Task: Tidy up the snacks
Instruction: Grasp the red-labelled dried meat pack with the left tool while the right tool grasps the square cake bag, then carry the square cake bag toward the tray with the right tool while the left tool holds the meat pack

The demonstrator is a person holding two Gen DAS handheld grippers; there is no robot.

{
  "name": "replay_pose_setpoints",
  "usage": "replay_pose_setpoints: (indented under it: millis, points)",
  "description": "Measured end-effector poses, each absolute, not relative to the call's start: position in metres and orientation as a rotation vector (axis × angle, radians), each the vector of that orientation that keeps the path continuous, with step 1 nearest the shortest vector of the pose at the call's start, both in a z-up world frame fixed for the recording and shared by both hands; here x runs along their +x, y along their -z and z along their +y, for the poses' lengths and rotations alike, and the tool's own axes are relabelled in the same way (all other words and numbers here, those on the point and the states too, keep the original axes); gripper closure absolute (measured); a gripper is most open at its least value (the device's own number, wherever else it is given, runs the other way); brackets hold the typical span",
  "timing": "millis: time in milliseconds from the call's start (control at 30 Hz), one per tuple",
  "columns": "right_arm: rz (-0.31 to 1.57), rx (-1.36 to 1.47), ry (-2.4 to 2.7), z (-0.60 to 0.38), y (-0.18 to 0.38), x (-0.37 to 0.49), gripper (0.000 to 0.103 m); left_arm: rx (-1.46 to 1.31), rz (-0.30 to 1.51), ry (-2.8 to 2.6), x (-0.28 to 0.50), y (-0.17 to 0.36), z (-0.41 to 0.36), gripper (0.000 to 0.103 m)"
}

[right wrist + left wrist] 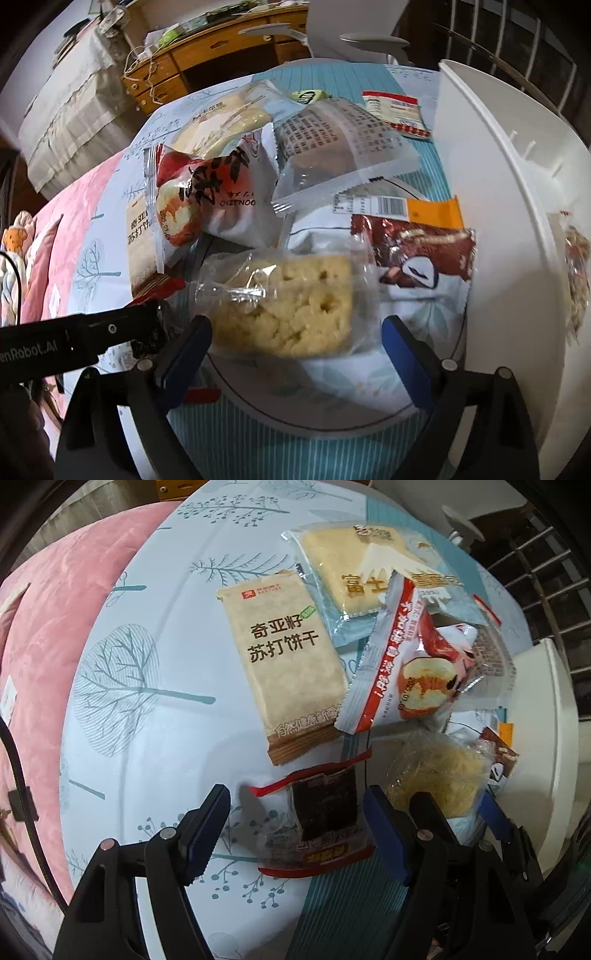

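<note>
Several wrapped snacks lie on a tree-print cloth. My left gripper (295,830) is open, its fingers either side of a dark seaweed snack in a red-edged clear wrapper (321,808). Beyond it lie a beige soda cracker pack (284,657), a pale cake pack (347,568) and a red-and-white bread pack (399,664). My right gripper (295,350) is open around a yellow crumbly cake in clear wrap (288,306), not clamped. A brown chocolate pack (417,251) lies to its right. The left gripper (122,332) shows at the left of the right wrist view.
A white bin or container (498,221) stands at the right with a snack inside. A pink quilt (44,646) lies to the left. A wooden desk (221,48) and a cloth-covered table stand behind. More packs (399,110) lie at the far side.
</note>
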State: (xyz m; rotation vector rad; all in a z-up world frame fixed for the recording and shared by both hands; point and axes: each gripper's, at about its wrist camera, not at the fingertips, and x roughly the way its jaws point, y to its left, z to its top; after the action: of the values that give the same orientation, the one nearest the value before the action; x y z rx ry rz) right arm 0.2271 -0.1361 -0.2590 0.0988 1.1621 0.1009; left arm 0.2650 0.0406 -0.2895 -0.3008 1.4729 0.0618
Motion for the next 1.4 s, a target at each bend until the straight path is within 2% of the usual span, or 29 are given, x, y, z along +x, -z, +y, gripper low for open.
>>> replay_pose_setpoints:
  millis: [100,300,867,1067,1133,1400]
  points:
    - [1.149,0.062,-0.133,-0.131,0.262,0.231,0.008,-0.304,1.497,-0.07,0.272,0.295,0.033,0.03]
    - [1.123,0.029,-0.171,-0.124,0.267,0.237,0.007,-0.337,1.546,-0.096,0.283,0.305,0.026,0.041]
    - [1.075,-0.062,-0.238,-0.117,0.272,0.241,0.008,-0.282,1.594,-0.137,0.318,0.313,-0.007,0.047]
    - [1.08,-0.076,-0.242,-0.117,0.27,0.239,0.013,-0.278,1.586,-0.116,0.311,0.308,-0.017,0.05]
    - [1.081,-0.086,-0.242,-0.115,0.269,0.237,0.014,-0.284,1.579,-0.113,0.308,0.307,-0.019,0.059]
    - [1.075,-0.113,-0.201,-0.114,0.261,0.225,0.02,-0.287,1.561,-0.086,0.289,0.302,-0.016,0.062]
